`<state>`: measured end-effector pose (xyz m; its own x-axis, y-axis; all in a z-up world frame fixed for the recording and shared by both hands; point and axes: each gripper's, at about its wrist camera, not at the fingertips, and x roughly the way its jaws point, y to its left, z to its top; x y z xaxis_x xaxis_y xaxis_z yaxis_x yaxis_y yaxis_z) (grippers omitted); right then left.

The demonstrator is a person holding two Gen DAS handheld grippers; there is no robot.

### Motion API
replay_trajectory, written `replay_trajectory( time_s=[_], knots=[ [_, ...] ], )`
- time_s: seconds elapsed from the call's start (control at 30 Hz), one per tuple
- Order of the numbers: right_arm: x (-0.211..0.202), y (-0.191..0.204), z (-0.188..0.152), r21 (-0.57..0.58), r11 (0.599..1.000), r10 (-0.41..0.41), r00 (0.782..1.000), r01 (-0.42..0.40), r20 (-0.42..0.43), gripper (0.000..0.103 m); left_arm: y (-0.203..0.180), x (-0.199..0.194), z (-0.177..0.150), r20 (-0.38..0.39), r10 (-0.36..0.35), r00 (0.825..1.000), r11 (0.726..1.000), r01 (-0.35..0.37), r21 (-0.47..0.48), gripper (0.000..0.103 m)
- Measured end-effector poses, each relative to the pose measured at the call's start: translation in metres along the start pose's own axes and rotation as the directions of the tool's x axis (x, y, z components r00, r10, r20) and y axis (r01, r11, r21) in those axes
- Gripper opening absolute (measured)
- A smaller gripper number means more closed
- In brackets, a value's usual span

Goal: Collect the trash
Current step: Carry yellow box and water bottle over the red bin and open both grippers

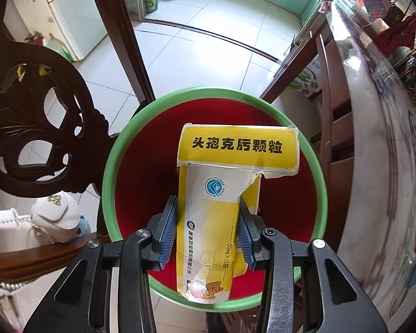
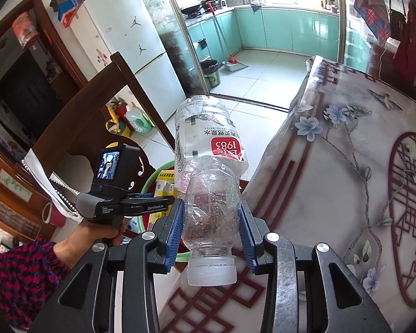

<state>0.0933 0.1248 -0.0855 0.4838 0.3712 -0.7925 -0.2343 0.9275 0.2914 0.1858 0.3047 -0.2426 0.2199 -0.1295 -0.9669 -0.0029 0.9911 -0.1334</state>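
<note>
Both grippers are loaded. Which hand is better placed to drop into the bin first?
Left. Its gripper holds the yellow box directly over the open bin. The right gripper holds the bottle beside the table edge, with the bin off to one side.

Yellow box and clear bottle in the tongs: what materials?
Yellow box: looks like thin printed cardboard with a slightly glossy face; a torn flap edge shows white fibre and the panels are creased. Clear bottle: thin transparent plastic, crumpled and dented, with a printed film label and a whitish, translucent plastic cap.
</note>
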Motion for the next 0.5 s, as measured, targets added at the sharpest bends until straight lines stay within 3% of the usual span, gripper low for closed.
replay_trajectory(
  time_s=[0.33, 0.4, 0.47, 0.5],
  knots=[
    [0.009, 0.004, 0.003, -0.003, 1.000, -0.004, 1.000, 0.004, -0.016, 0.036, 0.003, 0.006, 0.002, -0.020, -0.003, 1.000, 1.000, 0.003, -0.019, 0.040],
    [0.012, 0.005, 0.004, -0.005, 1.000, -0.005, 1.000, 0.005, -0.020, 0.036, 0.003, 0.003, 0.002, -0.020, -0.019, 1.000, 1.000, 0.018, -0.016, 0.044],
    [0.016, 0.006, 0.005, -0.010, 1.000, -0.006, 1.000, 0.006, -0.028, 0.036, 0.002, 0.002, 0.004, -0.016, -0.027, 1.000, 1.000, 0.027, -0.016, 0.058],
    [0.019, 0.006, 0.006, -0.012, 1.000, -0.005, 0.999, 0.005, -0.032, 0.036, 0.003, 0.000, 0.004, -0.009, -0.030, 1.000, 0.999, 0.030, -0.018, 0.059]
  ],
)
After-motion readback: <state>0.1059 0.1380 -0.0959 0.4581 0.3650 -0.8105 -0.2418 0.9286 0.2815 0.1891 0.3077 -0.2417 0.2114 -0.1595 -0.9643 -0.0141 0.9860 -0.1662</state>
